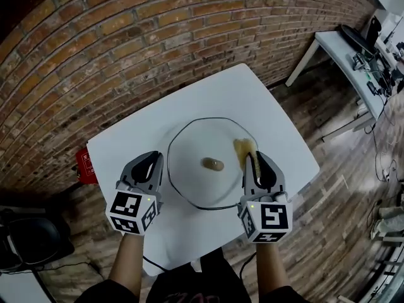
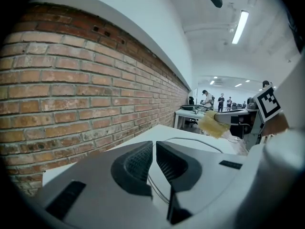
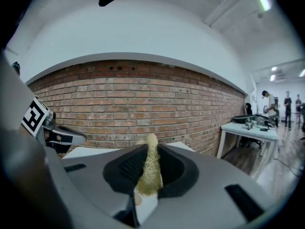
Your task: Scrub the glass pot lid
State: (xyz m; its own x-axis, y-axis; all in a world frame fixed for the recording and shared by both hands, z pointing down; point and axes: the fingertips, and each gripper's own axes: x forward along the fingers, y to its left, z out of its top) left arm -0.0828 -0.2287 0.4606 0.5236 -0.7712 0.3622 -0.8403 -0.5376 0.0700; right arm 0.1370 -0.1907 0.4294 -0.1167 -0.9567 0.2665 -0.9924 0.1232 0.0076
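Each hand carries a grey plastic tool, the left gripper and the right gripper. Both are smooth, rounded shells that taper into two fingers lined with black ribbed pads, and black rectangular insets are set into the casing. At the back of each sits a white marker cube printed with bold black square patterns, and a tiny green light glows just ahead of it. A thin black cable trails away under each wrist. The forearms are bare, and the person wears a dark short-sleeved top.
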